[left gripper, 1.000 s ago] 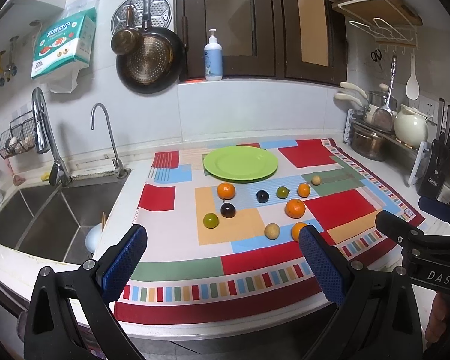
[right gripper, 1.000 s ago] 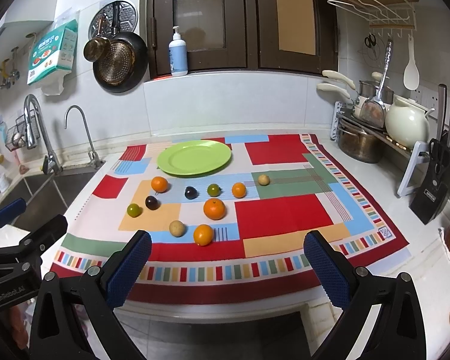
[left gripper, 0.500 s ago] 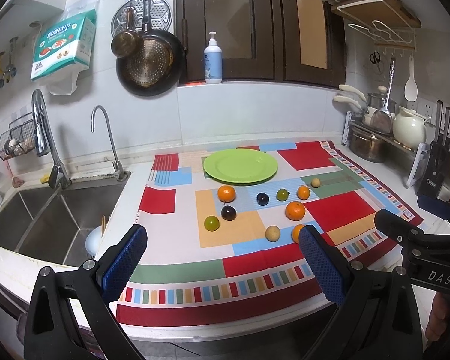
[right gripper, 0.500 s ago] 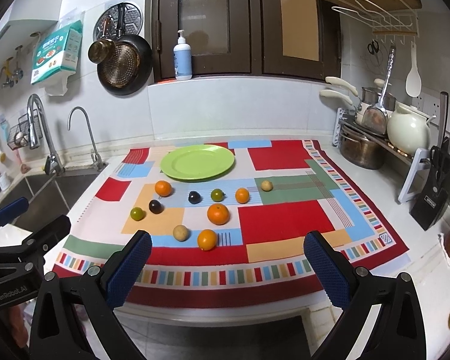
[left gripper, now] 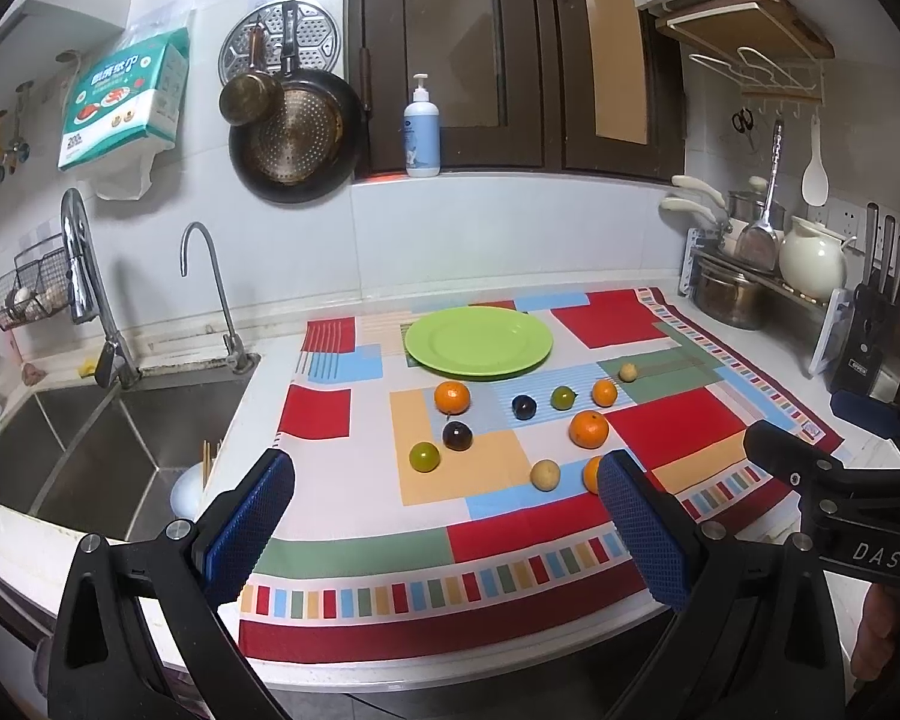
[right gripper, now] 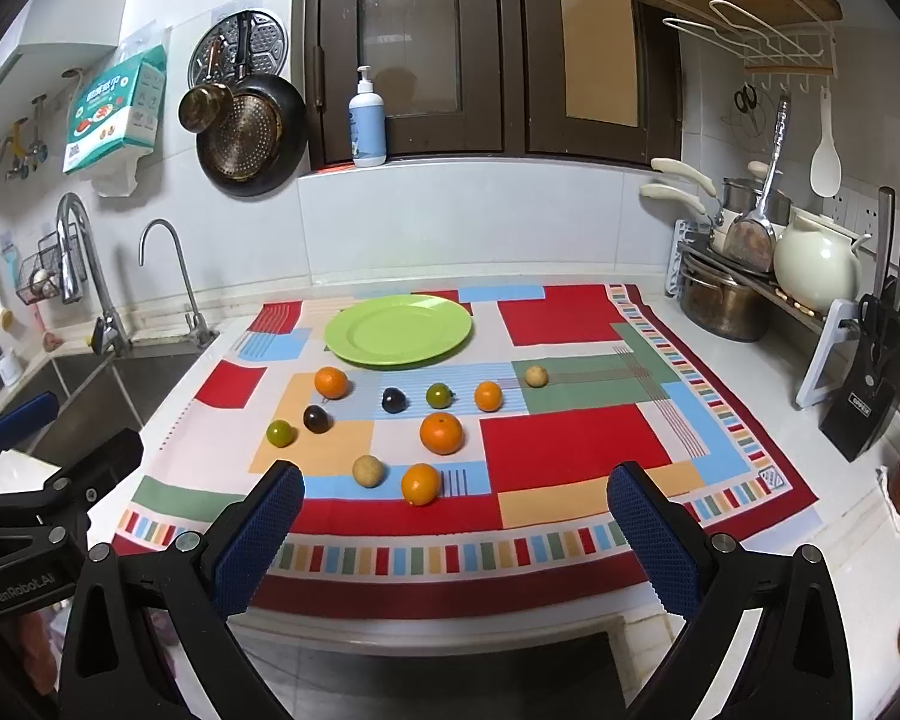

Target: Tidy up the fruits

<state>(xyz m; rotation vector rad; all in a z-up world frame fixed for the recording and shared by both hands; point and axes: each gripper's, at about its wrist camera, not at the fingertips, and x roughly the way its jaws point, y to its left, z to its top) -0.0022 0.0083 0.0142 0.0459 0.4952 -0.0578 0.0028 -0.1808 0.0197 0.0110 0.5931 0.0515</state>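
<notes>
A bare green plate (left gripper: pixel 479 341) (right gripper: pixel 398 329) sits at the back of a colourful patchwork cloth (left gripper: pixel 666 432) (right gripper: pixel 570 444). In front of it lie several small fruits: oranges (right gripper: pixel 441 432) (right gripper: pixel 420 483) (left gripper: pixel 452 397), two dark plums (right gripper: pixel 394 399) (right gripper: pixel 316 418), green limes (right gripper: pixel 280 433) (right gripper: pixel 439 395) and tan round fruits (right gripper: pixel 368 470) (right gripper: pixel 536 375). My left gripper (left gripper: pixel 444 522) hovers open over the cloth's front edge, nothing between its blue pads. My right gripper (right gripper: pixel 456 537) is likewise open and empty, just short of the nearest orange.
A steel sink (left gripper: pixel 90 438) with taps lies left of the cloth. Right side holds a dish rack with pot (right gripper: pixel 720 303), a white teapot (right gripper: pixel 813 270) and a knife block (right gripper: pixel 870 396). Pans (left gripper: pixel 297 138) and a soap bottle (left gripper: pixel 421 129) line the back wall.
Both grippers have risen and eased forward slightly, so the counter sits a bit lower in view. The fruits and plate have not moved.
</notes>
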